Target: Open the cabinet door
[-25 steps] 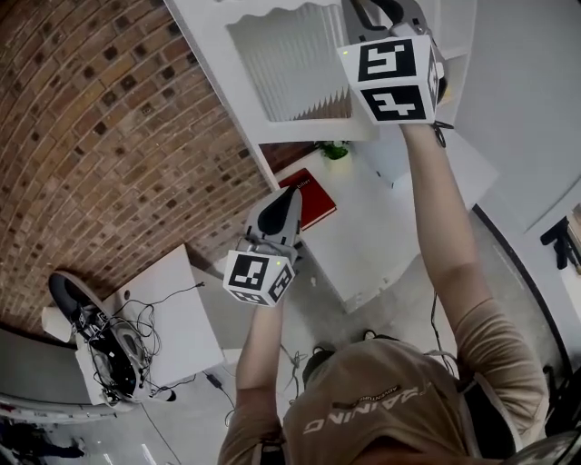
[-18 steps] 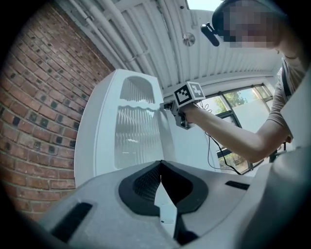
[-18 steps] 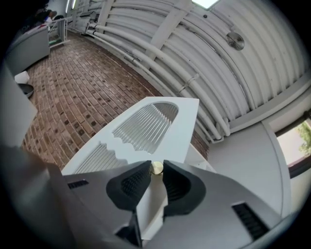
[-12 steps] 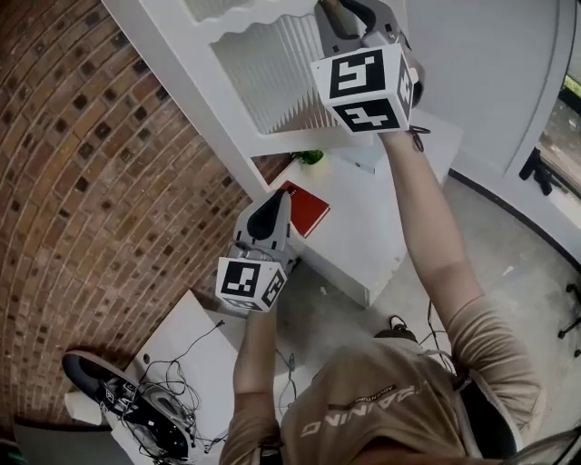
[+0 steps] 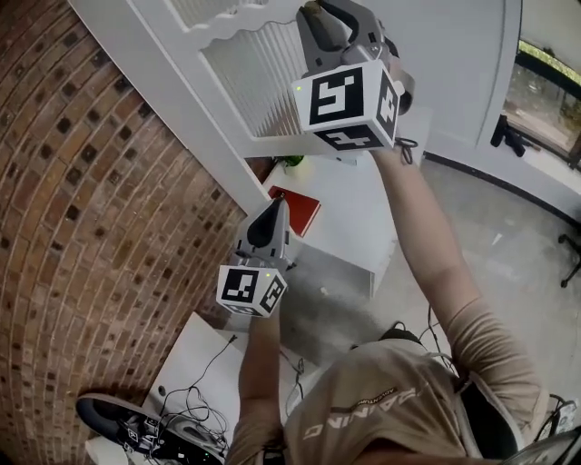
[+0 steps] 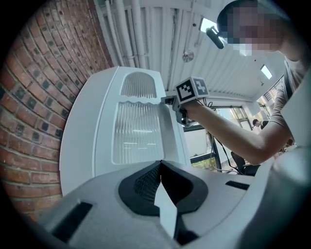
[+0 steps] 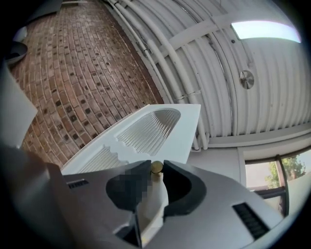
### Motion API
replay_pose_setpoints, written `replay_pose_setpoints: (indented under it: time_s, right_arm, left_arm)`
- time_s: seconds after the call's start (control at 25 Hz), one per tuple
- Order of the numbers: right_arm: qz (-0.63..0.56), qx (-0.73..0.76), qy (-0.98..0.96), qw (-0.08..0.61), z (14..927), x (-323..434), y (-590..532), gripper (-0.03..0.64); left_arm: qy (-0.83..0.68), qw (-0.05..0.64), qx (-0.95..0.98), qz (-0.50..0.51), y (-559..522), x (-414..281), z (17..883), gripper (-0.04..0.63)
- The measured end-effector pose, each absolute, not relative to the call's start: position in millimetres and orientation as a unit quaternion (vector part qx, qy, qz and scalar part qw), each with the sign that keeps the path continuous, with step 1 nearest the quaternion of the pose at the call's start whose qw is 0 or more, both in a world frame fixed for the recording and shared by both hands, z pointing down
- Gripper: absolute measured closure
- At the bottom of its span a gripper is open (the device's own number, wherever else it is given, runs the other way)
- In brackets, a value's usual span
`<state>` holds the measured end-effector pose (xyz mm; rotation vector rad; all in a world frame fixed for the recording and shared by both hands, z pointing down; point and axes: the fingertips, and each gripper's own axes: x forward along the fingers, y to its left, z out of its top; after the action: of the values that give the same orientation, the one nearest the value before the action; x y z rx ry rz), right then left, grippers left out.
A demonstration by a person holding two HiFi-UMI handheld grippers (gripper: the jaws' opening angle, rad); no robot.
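From the head view, the white door (image 5: 263,82) with wavy glass is up high, next to the brick wall (image 5: 100,227). The right gripper (image 5: 327,23) is up at the door's side edge, on a long, stretched arm. The left gripper (image 5: 277,211) hangs lower down and touches nothing. Below it a red book (image 5: 300,207) lies on a white bench (image 5: 359,227), at the bench edge nearest the wall.

In the left gripper view, the left gripper (image 6: 163,187) has its jaws pressed together with nothing in them. It looks up at the door (image 6: 97,136). The right gripper (image 6: 172,101) is at the door's edge.

In the right gripper view, the right gripper (image 7: 155,170) has its jaws closed narrow on a small gold knob (image 7: 156,167). The knob sits near the door's (image 7: 170,131) edge. Behind the door are the brick wall (image 7: 73,63) and the ceiling.
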<state>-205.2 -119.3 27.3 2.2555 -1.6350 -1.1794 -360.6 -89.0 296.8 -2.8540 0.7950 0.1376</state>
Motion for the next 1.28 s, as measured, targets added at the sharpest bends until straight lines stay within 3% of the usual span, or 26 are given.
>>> replay_pose_setpoints:
  time_s: [0.28, 0.52, 0.76, 0.88, 1.28]
  right_arm:
    - [-0.396, 0.726, -0.561, 0.05, 24.3, -244.6, -85.4, 0.534]
    - [-0.431, 0.712, -0.548, 0.085, 27.3, -279.5, -66.2, 0.534]
    - [-0.403, 0.705, -0.581, 0.063, 34.3, -278.0, -58.3, 0.534]
    - [-0.401, 0.707, -0.581, 0.05, 41.0, -277.6, -47.1, 0.581]
    - [-0.403, 0.693, -0.595, 0.057, 78.8, -278.0, -11.5, 0.584]
  left_arm:
    - [0.254, 0.081, -0.962, 0.063, -74.7, -364.6, 285.5, 0.586]
    - [0.257, 0.077, -0.96, 0.076, -59.2, -373.8, 283.8, 0.586]
    - [0.247, 0.072, -0.964, 0.067, -43.3, -374.9, 295.3, 0.586]
    - [0.246, 0.075, -0.964, 0.065, -39.8, -379.1, 297.5, 0.586]
    - [0.215, 0.054, -0.973, 0.064, -31.3, -360.1, 323.0, 0.586]
